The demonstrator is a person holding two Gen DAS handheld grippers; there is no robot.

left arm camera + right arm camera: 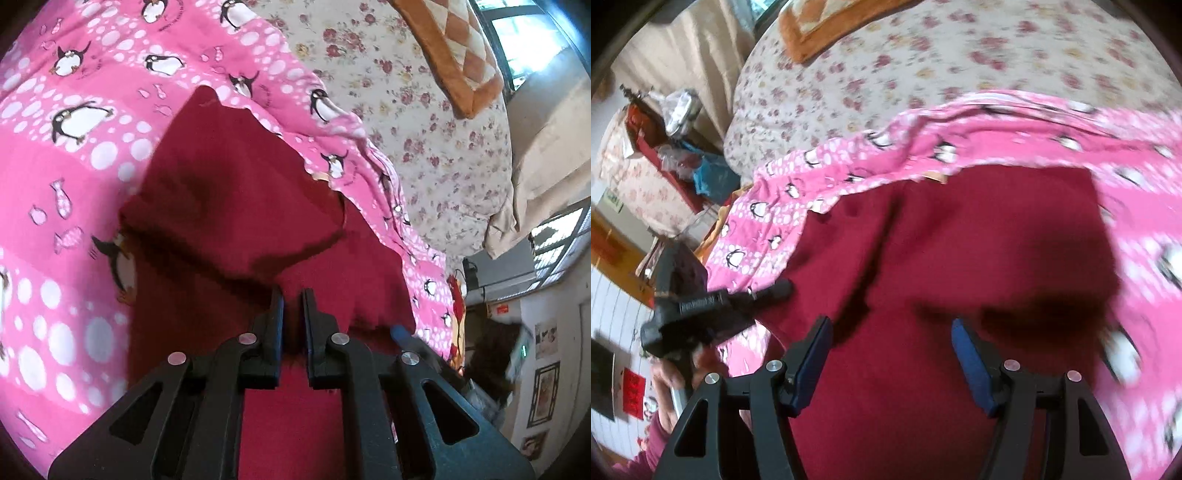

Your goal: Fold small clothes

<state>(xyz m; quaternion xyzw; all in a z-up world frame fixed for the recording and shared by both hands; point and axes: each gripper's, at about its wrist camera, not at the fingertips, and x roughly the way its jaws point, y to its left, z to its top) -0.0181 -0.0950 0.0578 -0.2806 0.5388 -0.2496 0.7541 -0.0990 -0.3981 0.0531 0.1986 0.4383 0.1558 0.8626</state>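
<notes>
Presently, red garment [236,192] lay partly folded on the pink blanket [74,155], creases remaining. Left gripper [293,299] nearly pressed together, pinching nothing visible; right gripper [890,328] spread, empty.

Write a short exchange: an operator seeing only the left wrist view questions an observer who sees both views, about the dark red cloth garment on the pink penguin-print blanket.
Operator: Is the right gripper open?
Observer: Yes. The right gripper stands wide open over the dark red cloth garment, nothing between its blue pads.
Operator: Where is my left gripper's tip?
Observer: The left gripper points at the garment's edge, beside the pink penguin-print blanket.
Operator: What holds it?
Observer: A hand in a dark red sleeve.
</notes>
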